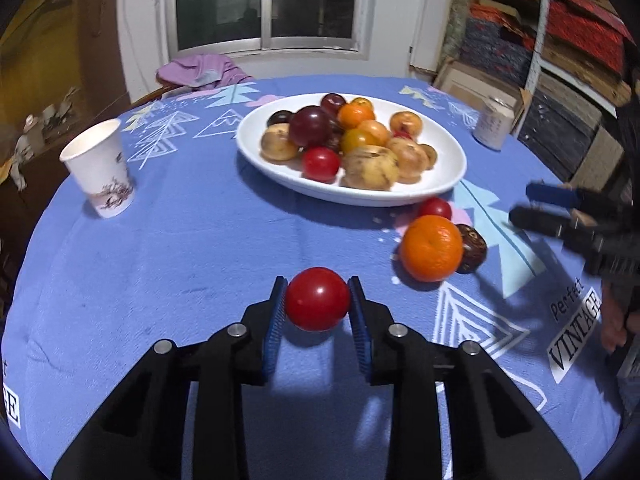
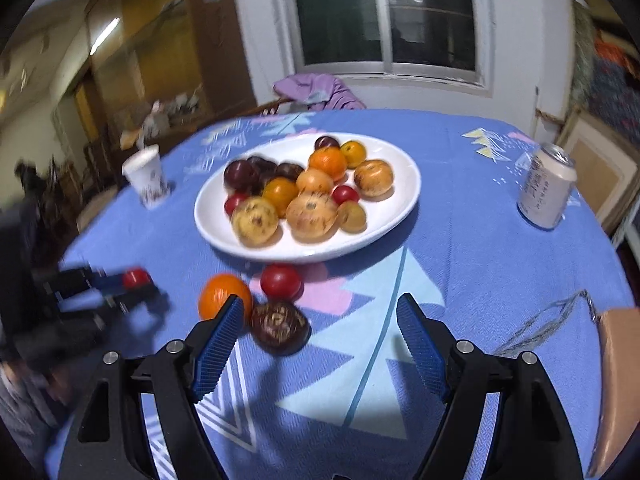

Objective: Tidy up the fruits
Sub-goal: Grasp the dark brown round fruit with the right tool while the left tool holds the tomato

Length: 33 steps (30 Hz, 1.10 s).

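Note:
My left gripper (image 1: 318, 300) is shut on a red round fruit (image 1: 317, 298) and holds it just above the blue tablecloth; it also shows in the right wrist view (image 2: 136, 278). A white plate (image 1: 448, 176) at the table's middle holds several fruits. On the cloth in front of the plate lie an orange (image 1: 431, 249), a small red fruit (image 1: 435, 209) and a dark brown fruit (image 1: 472, 248). My right gripper (image 2: 320, 312) is open and empty, with the dark brown fruit (image 2: 280, 327) just ahead of its left finger.
A paper cup (image 1: 100, 168) stands at the left of the table. A drink can (image 1: 493, 122) stands at the right behind the plate. A purple cloth (image 1: 200, 70) lies on a chair at the far edge. Stacked boxes (image 1: 560, 60) fill the right side.

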Motion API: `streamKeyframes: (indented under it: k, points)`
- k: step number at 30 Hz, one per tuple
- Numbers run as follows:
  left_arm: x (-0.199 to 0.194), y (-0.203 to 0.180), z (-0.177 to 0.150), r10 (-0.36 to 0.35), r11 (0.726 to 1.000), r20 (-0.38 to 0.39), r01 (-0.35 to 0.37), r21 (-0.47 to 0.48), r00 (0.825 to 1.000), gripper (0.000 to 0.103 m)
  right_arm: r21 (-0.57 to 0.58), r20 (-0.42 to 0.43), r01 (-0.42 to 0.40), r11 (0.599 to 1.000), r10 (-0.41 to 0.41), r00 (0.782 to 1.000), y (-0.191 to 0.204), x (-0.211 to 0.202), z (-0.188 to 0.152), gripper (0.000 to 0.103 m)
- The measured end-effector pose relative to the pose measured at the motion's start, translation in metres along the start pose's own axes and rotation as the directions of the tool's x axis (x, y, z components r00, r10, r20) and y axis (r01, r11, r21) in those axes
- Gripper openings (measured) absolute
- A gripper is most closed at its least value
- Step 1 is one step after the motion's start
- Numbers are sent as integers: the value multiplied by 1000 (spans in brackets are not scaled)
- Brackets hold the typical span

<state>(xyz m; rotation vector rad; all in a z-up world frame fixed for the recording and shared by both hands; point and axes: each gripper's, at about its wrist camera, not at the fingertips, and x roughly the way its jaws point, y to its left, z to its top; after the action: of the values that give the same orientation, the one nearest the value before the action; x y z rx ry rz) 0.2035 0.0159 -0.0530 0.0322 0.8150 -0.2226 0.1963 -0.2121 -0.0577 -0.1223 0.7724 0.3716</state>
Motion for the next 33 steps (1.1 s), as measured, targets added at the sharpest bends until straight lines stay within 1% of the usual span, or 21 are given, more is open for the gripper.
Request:
streamKeyframes:
  k: [2,5,9,11,15,22,24,30,33]
  points:
    - [1,4,1,-4,1000,-7,4,-24,1000,30,-62,-21,7,998,-8,1000,12,7,-5,77]
    - [1,3,2,-17,1000,-7,17,-21,1000,30,-114,-39,22,993,-27,999,21,14,-9,72]
    - [-2,-1,0,-31,999,-2,31,-11,1000,30,-150,-63,26,988,-36,997,29,25,-13,65]
    - [-3,-3,0,-32,999,-2,32,-10,999,30,-160,-73,22,987,-34,997,31,29,-13,63]
    - [-5,-5,0,-41,999,2,41,-9,999,30,-151,-64,7,988,-16,998,33,29,-11,60]
    - [1,-9,-2,-41,999,-19,41,2,999,30,-97,-95,-39,995,29,995,27,40,-6,59]
    - [2,-10,-3,-41,999,-25,41,5,999,30,-93,-115,-53,994,42,992,27,44,-4,44]
    - [7,-9,-4,-37,999,-38,38,4,999,30,-91,-103,-63,994,53,993,29,38,-7,44]
    - [6,-8,-3,-38,999,-33,38,-3,999,30,-73,-72,-65,995,60,996,24,25,-6,44]
